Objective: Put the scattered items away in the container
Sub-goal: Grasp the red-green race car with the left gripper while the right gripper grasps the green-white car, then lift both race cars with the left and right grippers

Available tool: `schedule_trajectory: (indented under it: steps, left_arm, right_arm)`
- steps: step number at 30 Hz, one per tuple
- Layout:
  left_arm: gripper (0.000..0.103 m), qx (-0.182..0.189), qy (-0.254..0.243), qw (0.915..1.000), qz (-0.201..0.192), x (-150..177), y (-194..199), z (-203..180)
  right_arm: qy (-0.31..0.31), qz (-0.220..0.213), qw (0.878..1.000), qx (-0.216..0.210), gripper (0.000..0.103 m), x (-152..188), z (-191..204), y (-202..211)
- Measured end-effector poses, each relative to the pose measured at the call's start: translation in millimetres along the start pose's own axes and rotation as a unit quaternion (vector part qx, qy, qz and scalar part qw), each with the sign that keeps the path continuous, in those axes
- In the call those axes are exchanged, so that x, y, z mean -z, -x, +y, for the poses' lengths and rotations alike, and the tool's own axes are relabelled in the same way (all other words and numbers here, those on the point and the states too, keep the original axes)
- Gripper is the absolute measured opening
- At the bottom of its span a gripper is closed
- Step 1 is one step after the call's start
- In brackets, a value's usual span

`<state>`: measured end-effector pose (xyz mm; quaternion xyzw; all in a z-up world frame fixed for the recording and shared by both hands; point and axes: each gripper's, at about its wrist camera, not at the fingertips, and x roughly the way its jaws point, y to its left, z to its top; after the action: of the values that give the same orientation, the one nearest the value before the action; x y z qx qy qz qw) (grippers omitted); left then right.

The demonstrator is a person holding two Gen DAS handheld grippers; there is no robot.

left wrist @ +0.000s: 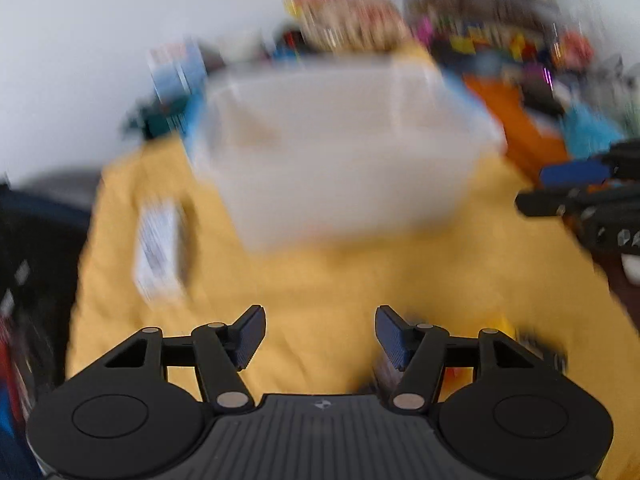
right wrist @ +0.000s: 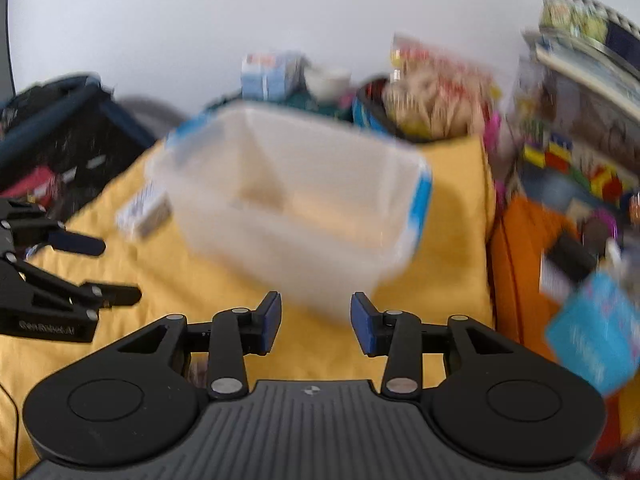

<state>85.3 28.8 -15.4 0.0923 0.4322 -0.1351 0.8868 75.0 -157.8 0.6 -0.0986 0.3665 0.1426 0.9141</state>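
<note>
Container [left wrist: 344,140] sits at twelve o'clock on the yellow-covered desk [left wrist: 320,272], seemingly empty through the blur. Left tool [left wrist: 320,334] and right tool [right wrist: 315,322] are both released, grasping nothing. A small box [left wrist: 158,248] at nine o'clock awaits tidying; little looks done.

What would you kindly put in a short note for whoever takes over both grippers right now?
Left gripper: open, nothing between the pads.
Right gripper: open, also empty.
Clear container sits mid yellow cloth; it looks empty, though the views are blurred.
Small white box lies on the cloth left of the container.
Done: apparently nothing is in the container.
Left: box and any other loose items.
</note>
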Motion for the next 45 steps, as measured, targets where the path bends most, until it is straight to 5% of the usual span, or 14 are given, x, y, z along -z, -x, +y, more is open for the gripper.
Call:
schedule_trajectory:
  steps: [6,14,20,24,29,30,35,37,40,45]
  left_arm:
    - [0.064,0.02,0.034,0.9967,0.071,47,-20,-18]
    - [0.055,0.078,0.154,0.9803,0.095,41,-50,3]
    - [0.019,0.096,0.127,0.9829,0.092,30,-56,-13]
    - [0.017,0.082,0.034,0.9931,0.076,36,-35,-33]
    - [0.017,0.091,0.004,0.9924,0.082,45,-17,-26]
    - [0.017,0.097,0.003,0.9917,0.085,46,-15,-22]
    - [0.018,0.151,0.02,0.984,0.093,54,-2,-16]
    - [0.018,0.125,0.008,0.9869,0.102,61,-1,-25]
    - [0.018,0.034,-0.072,0.9914,0.104,72,0,-43]
    - [0.021,-0.069,-0.145,0.9808,0.111,82,-10,-47]
  right_arm:
    - [0.002,0.059,0.998,-0.005,0.043,68,9,2]
    - [-0.032,0.057,0.998,0.007,0.043,95,6,16]
    - [-0.063,0.059,0.996,0.001,0.043,101,-12,10]
    - [-0.129,0.079,0.988,-0.025,0.041,111,-35,-7]
    - [-0.165,0.102,0.977,-0.089,0.034,117,-41,-23]
    - [-0.161,0.107,0.976,-0.097,0.024,117,-37,-25]
    - [-0.083,0.099,0.99,-0.05,0.019,111,-12,-16]
    - [-0.036,0.092,0.995,-0.008,0.019,108,-5,-7]
    - [0.073,0.095,0.991,0.057,0.019,113,7,1]
    - [0.173,0.111,0.973,0.105,0.019,131,22,-8]
